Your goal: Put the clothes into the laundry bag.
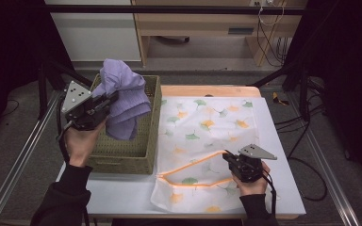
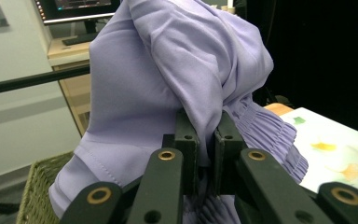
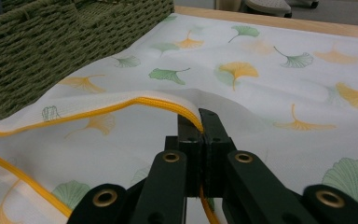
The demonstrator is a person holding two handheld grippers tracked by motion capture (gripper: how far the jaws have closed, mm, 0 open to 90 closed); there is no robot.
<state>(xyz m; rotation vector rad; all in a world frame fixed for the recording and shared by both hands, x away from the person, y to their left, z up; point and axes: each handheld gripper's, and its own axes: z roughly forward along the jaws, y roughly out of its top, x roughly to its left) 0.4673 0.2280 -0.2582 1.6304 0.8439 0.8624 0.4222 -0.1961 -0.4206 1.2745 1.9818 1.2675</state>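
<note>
1. The left gripper [image 1: 104, 104] has its jaws pinched tight on a bunched lilac garment [image 1: 122, 96], held up in the air over the woven green basket [image 1: 122, 162] at the table's left side.
2. The right gripper [image 1: 227, 157] is clamped on the orange-trimmed edge of a white mesh bag [image 1: 207, 132] printed with ginkgo leaves, lifting its mouth slightly open.
3. The bag lies flat on the white table [image 1: 283, 188], just beside the basket.
</note>
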